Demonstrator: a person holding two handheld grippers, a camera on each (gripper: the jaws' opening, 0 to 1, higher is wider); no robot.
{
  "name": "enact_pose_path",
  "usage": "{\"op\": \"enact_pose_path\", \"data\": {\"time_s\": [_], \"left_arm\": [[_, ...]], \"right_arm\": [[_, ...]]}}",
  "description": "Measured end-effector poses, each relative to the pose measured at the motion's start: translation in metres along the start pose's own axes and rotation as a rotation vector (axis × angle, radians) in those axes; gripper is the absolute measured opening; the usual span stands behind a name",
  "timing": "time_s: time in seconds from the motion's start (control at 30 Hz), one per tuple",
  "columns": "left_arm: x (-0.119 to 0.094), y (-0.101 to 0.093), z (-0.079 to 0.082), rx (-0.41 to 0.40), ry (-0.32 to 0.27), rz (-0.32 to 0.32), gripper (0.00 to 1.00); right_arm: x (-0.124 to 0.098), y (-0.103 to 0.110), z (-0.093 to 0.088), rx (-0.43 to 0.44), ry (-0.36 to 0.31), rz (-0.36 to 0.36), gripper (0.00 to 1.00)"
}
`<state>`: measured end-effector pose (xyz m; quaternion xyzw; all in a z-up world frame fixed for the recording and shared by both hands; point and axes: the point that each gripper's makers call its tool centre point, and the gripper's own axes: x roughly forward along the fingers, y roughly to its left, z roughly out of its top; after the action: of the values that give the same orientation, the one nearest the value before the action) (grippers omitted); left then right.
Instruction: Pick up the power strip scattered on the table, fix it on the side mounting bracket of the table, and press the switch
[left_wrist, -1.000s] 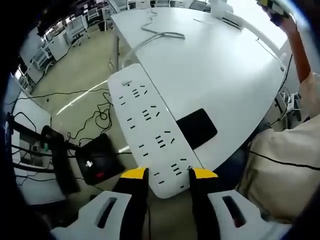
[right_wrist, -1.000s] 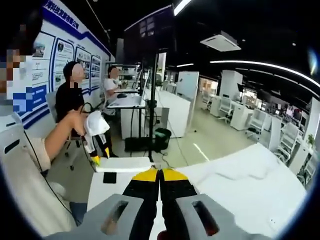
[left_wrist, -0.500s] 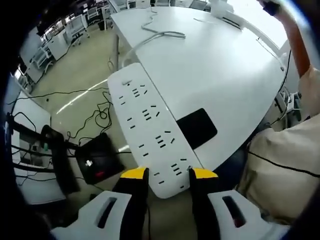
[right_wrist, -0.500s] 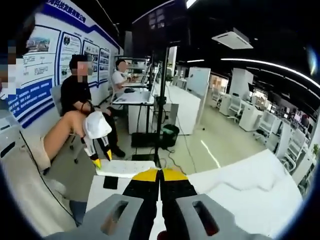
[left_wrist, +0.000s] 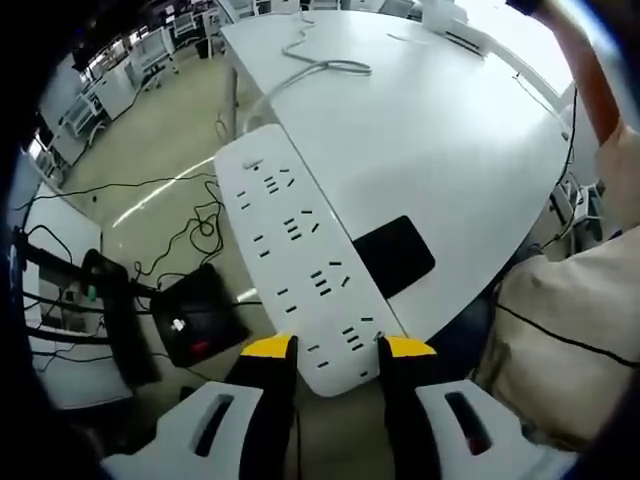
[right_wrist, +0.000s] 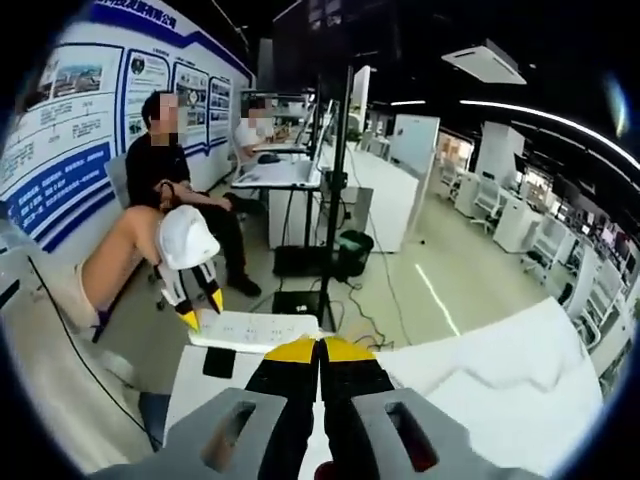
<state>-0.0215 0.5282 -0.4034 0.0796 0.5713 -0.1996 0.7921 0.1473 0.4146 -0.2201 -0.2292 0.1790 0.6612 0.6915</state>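
We see left hand-held gripper (left_wrist: 335, 348) clamping long white plastic power strip (left_wrist: 295, 255) over white table (left_wrist: 440, 130) edge; right hand-held gripper (right_wrist: 320, 350) clenched, holding nothing.

2 seated people (right_wrist: 165, 165), floor cables (left_wrist: 195, 235).

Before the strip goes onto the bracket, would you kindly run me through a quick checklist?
1. Left gripper clamps the power strip's near end: ok.
2. Strip clear of the table, past its edge: ok.
3. Cable free of snags: cannot tell.
4. Side mounting bracket located: cannot tell.
5. Right gripper shut and empty, free to press: ok.
6. Switch reachable: cannot tell.
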Motion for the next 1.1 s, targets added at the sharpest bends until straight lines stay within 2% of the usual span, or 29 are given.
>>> {"op": "enact_pose_path", "data": {"time_s": [0.47,0.83,1.1], "left_arm": [[-0.001,-0.004,-0.001,0.004,-0.006,-0.002,0.37],[-0.002,-0.006,-0.002,0.01,-0.004,-0.004,0.37],[-0.001,-0.003,-0.002,0.009,0.021,-0.002,0.37]], "right_arm": [[0.049,-0.001,-0.006,0.015,0.065,0.055,0.0],[0.088,0.011,-0.001,0.025,0.092,0.105,0.0],[0.106,0.017,-0.004,0.009,0.132,0.097,0.0]]}}
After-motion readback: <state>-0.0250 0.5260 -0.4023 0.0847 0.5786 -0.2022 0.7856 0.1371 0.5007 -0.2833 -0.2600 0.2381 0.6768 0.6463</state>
